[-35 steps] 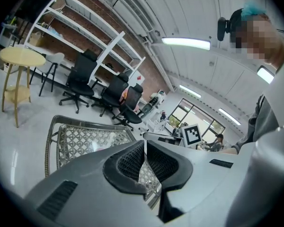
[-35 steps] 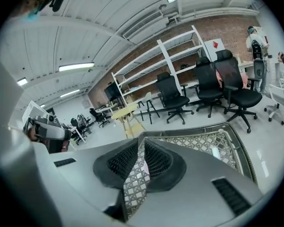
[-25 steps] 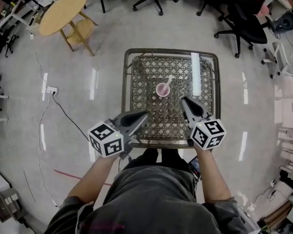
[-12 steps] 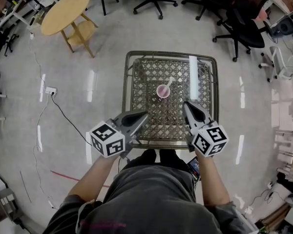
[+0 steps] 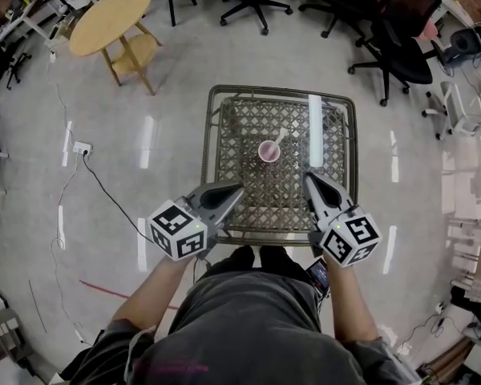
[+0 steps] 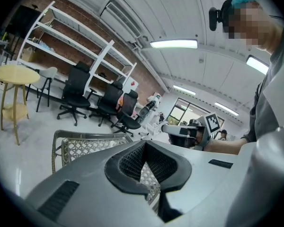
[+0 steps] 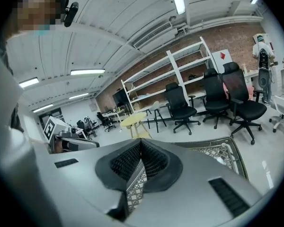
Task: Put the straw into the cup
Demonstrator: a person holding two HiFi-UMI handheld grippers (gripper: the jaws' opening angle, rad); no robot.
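Right tongs (image 5: 309, 176) drew back; straw (image 5: 278, 136) base hidden in cup (image 5: 268, 151).

A small pink cup (image 5: 268, 151) stands upright, open mouth up, ahead of both grippers and apart from them. It is nearer the right gripper (image 5: 311, 178) than the left gripper (image 5: 237, 189). A pale straw (image 5: 278, 137) sits in it, leaning out over the rim away from the grippers, toward the right.
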